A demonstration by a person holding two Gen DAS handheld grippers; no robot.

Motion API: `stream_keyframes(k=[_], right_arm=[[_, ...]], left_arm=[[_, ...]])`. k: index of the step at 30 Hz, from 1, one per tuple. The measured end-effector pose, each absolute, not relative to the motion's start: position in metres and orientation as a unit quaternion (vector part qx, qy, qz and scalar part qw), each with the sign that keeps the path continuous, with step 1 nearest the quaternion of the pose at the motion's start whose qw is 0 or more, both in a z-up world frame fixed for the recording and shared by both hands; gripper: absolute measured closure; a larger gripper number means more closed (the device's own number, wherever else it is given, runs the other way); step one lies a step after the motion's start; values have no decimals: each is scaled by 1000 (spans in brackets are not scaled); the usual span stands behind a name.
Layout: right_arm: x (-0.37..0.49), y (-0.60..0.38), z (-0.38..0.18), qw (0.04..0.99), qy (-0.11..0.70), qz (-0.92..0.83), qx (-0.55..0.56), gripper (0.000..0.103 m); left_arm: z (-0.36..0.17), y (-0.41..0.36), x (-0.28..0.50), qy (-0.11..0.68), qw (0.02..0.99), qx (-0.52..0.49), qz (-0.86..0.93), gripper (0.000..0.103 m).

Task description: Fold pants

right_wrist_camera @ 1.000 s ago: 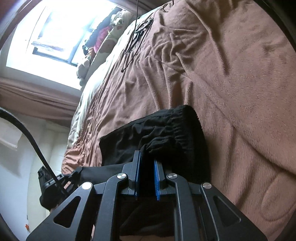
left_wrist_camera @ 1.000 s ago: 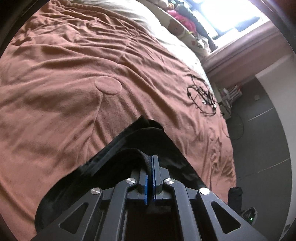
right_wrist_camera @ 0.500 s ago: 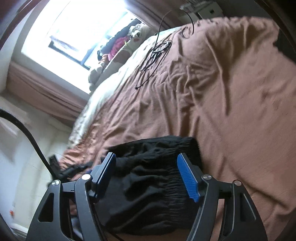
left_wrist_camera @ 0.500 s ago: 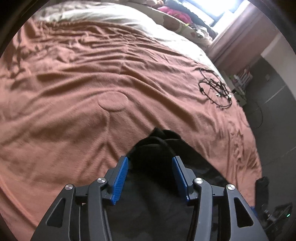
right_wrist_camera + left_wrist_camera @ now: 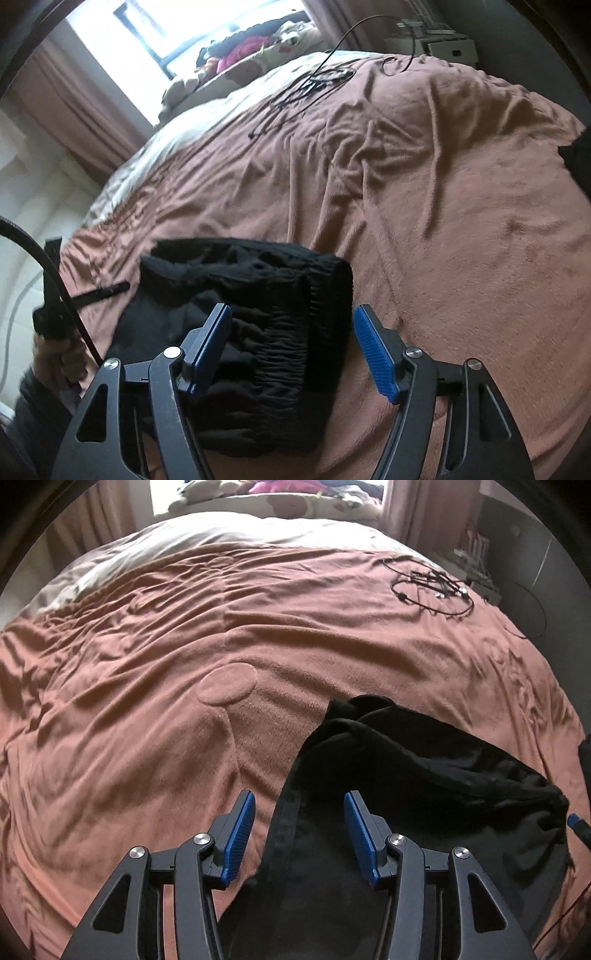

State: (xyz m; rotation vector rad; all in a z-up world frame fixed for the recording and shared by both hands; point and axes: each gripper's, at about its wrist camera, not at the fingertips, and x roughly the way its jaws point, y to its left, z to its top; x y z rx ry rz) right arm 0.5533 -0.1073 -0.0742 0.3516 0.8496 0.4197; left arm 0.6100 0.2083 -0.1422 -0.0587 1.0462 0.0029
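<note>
Lying folded on the rumpled brown fleece blanket (image 5: 147, 709), the black elastic-waisted pants (image 5: 266, 332) point their gathered waistband toward the right gripper (image 5: 291, 347); it and the left gripper (image 5: 299, 834) gape wide, holding nothing.

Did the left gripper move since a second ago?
Yes. The left gripper, shut on the black pants a second ago, is now open and pulled back toward the viewer, farther from the round patch on the brown blanket.

Both wrist views low over the blanket (image 5: 147, 738), sharing the pants (image 5: 424, 775).
</note>
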Motion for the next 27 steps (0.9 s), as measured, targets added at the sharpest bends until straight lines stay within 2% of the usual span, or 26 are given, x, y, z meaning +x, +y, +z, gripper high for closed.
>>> stream_keyframes(k=[10,18,19,20,21,22,23,24,25,27], right_arm=[[564,-95,-71,884,384,226,142,40],[578,-98,-98,869,401,242,156,40],[580,-99,-101,868,403,244,161,40],[581,-100,-102,867,403,243,165,41],[582,-101,-103,868,403,239,166,45],[582,-101,-103,869,401,238,165,54],[581,-99,-101,870,399,240,162,59],[581,-98,-101,869,399,246,159,69],[581,-95,-100,869,399,248,155,73],[578,-91,-97,876,395,240,140,79]], left_arm=[[-158,188,640,495,868,41,-18,50],[-174,173,646,488,867,94,-17,50],[-174,172,645,487,868,94,-17,52],[-173,173,645,485,870,89,-21,61],[-172,173,645,485,870,86,-24,68],[-172,173,646,486,869,86,-22,77],[-171,173,646,485,870,89,-19,80],[-168,173,645,483,871,88,-21,84],[-166,173,644,482,871,86,-24,89],[-160,175,641,478,874,82,-24,90]])
